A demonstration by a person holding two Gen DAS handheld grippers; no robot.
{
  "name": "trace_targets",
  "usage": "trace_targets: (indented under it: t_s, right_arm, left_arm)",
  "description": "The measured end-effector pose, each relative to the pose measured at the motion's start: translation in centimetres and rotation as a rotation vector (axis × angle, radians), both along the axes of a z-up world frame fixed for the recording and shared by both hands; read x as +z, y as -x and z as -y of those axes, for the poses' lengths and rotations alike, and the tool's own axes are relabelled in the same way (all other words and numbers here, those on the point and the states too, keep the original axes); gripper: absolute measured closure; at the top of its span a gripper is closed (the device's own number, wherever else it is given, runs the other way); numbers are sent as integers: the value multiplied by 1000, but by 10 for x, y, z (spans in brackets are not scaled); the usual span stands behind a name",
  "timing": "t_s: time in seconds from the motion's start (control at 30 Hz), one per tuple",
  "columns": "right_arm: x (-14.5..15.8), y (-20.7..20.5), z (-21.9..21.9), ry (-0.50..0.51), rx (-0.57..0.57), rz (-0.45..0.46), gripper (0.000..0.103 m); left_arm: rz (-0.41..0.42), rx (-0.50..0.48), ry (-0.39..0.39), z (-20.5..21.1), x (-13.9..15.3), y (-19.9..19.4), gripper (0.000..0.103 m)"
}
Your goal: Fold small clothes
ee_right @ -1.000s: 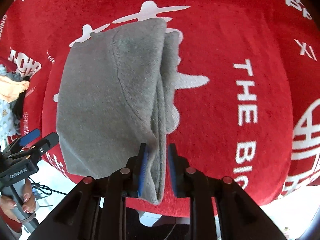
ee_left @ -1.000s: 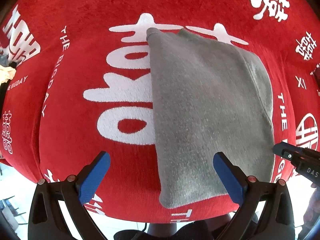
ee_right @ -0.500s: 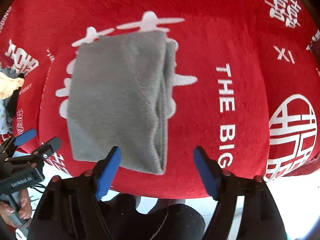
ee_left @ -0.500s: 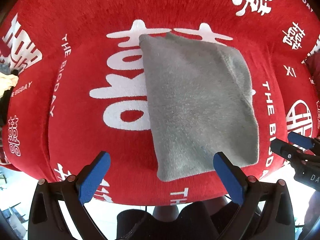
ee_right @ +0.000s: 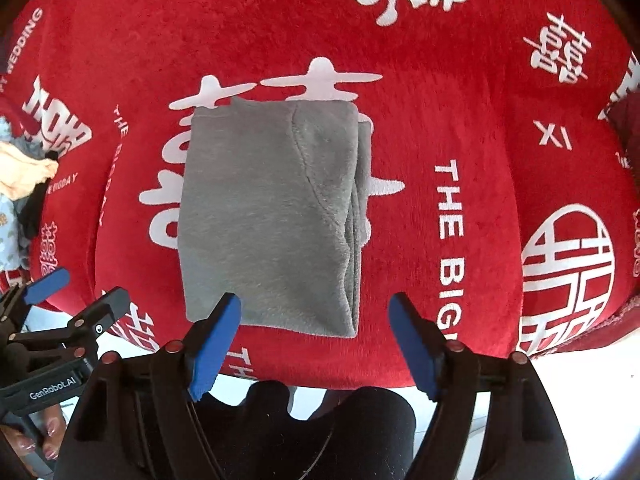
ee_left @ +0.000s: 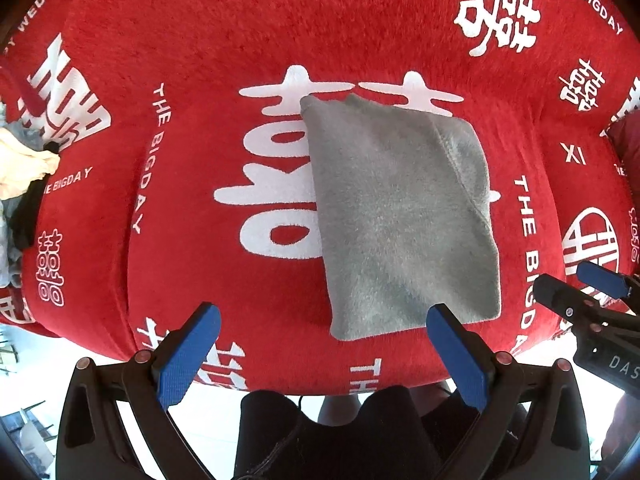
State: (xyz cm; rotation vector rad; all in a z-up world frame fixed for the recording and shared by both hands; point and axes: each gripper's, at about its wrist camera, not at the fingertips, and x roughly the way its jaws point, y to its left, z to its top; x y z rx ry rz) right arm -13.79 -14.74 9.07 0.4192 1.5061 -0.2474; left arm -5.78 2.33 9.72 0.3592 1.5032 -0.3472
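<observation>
The right gripper [ee_right: 316, 340] has let go of the grey garment [ee_right: 268, 216] it clamped a second ago; both grippers' jaws now stand apart, empty; the garment lies folded, seemingly finished, on the red blanket [ee_right: 440, 80], over its big white character.

Bare red cloth [ee_right: 460, 92] around garment [ee_right: 272, 216] (clothes pile [ee_right: 24, 176] far left)

Grey fleece garment [ee_right: 272, 216], folded into a neat rectangle, lies flat at centre; stacked layered edges along its 3 o'clock side, short edge toward 6 o'clock
</observation>
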Motion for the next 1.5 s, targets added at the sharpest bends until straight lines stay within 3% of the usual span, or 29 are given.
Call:
trace_targets:
  t_s: [1.5]
  right_arm:
    - [16,-4,-22,63,38,-39,24]
  left_arm:
    - [21,20,-10,-18,16,0,0]
